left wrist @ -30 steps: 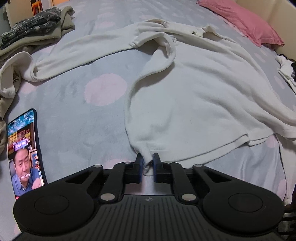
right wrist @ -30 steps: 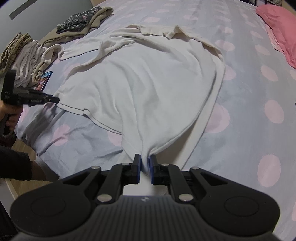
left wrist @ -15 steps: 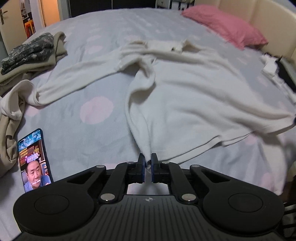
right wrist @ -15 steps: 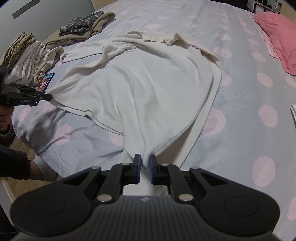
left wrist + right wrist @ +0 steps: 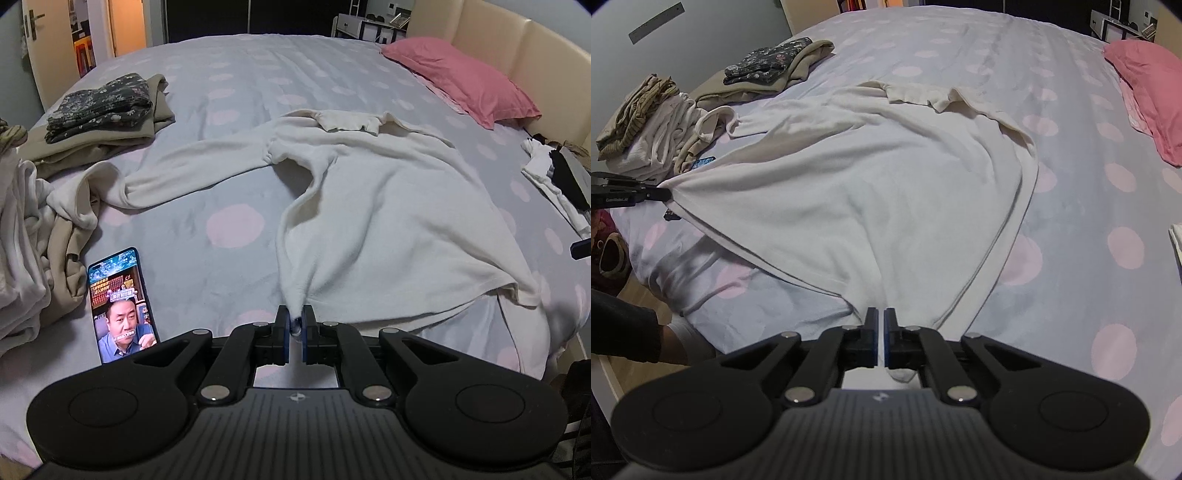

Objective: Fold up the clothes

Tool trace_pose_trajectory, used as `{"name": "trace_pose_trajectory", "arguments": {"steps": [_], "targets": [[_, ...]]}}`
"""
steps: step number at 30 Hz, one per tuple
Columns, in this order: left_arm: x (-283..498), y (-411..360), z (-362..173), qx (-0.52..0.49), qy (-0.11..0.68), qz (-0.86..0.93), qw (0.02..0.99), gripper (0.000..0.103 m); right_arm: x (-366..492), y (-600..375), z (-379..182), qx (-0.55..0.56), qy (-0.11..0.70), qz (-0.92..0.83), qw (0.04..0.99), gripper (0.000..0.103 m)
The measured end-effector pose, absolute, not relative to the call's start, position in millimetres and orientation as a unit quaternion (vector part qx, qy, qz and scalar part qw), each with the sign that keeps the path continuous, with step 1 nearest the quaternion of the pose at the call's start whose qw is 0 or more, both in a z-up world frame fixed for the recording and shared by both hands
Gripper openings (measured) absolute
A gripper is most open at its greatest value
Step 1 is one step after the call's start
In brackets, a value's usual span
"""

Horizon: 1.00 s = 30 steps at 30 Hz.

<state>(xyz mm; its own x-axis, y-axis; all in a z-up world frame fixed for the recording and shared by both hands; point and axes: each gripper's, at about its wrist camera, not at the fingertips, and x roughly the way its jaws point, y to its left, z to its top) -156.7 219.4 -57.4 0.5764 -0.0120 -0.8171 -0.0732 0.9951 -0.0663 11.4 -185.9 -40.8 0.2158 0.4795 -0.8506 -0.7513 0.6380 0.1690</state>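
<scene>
A cream sweater [image 5: 388, 206] lies spread across a grey bedspread [image 5: 236, 177] dotted with pink, its collar toward the far side and one sleeve [image 5: 177, 170] trailing left toward a heap of pale laundry [image 5: 26, 236]. A phone [image 5: 122, 304] with a lit screen lies face up on the bedspread near the left gripper, just beside that heap. Farther back on the left sit folded clothes [image 5: 107, 107], a dark floral piece on top of a beige one. A pink pillow [image 5: 461, 77] rests against the cream headboard at the far right, and more white and dark items [image 5: 557, 181] lie at the right edge of the bed.

The left gripper [image 5: 295, 325] is pressed together on the sweater's near hem corner, the cloth bunched between its blue pads and raised off the bedspread. The right gripper [image 5: 881, 332] pinches the opposite hem corner in the same way, fabric fanning out from its tips. From the right wrist view the left gripper [image 5: 661, 194] reaches in level from the left edge, the hem stretched taut between the two. A dark sleeve [image 5: 624, 332] shows at the lower left, beside the bed's edge.
</scene>
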Motion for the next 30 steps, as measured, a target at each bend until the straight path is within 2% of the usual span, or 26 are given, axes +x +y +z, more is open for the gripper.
{"name": "trace_pose_trajectory", "arguments": {"steps": [12, 19, 22, 30], "targets": [[-162.3, 219.4, -59.5, -0.046, 0.46, 0.016, 0.887, 0.004, 1.8, -180.9, -52.5, -0.155, 0.493, 0.402, 0.756, 0.004], [-172.5, 231.0, -60.9, -0.048, 0.466, 0.02, 0.883, 0.004, 8.1, -184.4, -73.9, -0.175, 0.51, 0.378, 0.753, 0.014], [-184.1, 236.4, -55.3, -0.044, 0.473, 0.016, 0.88, 0.004, 11.0, -190.7, -83.5, -0.186, 0.515, 0.364, 0.753, 0.028], [-194.9, 246.6, -52.1, -0.052, 0.474, 0.02, 0.879, 0.004, 9.3, -204.3, -121.2, -0.205, 0.556, 0.347, 0.727, 0.035]]}}
